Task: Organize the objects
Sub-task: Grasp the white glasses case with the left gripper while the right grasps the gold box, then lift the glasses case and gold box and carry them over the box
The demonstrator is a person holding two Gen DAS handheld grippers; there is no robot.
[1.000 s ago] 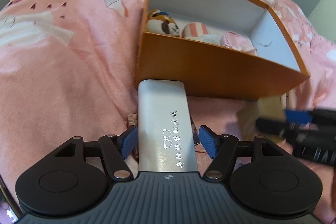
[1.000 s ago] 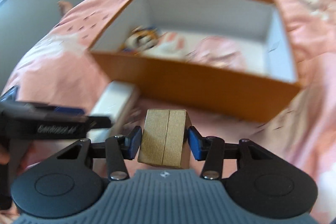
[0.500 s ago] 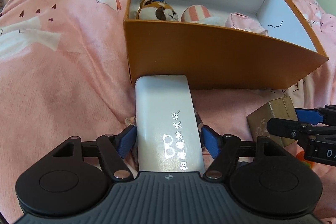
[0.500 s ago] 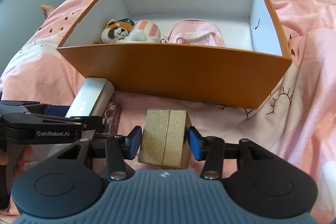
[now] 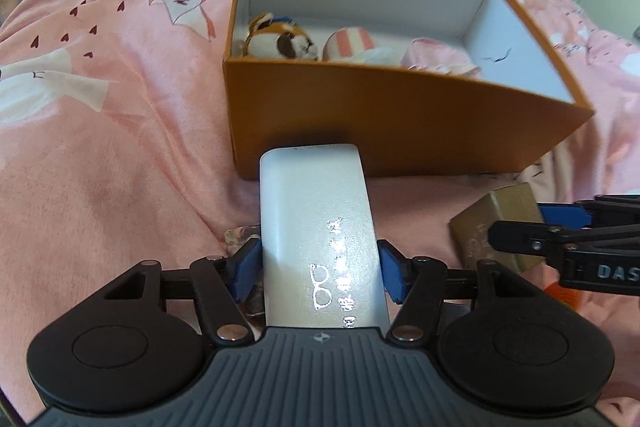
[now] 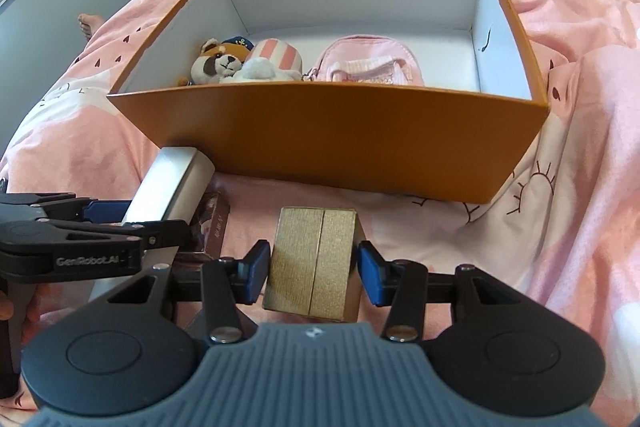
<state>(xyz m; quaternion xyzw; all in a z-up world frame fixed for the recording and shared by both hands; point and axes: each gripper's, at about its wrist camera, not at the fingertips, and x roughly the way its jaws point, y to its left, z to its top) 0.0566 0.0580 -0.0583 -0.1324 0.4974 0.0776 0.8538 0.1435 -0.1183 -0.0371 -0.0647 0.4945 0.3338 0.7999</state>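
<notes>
In the lower middle of the left view, the left gripper (image 5: 320, 269) has just been closing, its pads now pressing the long sides of the silver glasses case (image 5: 320, 227), which looks rigid, light and slick, printed with a spectacles logo and unreadable characters. The right gripper (image 6: 310, 269) is gripping the stiff gold box (image 6: 312, 263) below the orange box (image 6: 332, 143); "GenRobot.AI" is showing at left.

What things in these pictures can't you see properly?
- Dark printed packet: both views, mostly hidden under the silver glasses case and left gripper.
- Pink bag: left view, lower part cut off by the orange box front wall.
- Lettering on the glasses case: left view, glare blurs it.
- Gold box underside: right view, hidden by the right gripper.
</notes>
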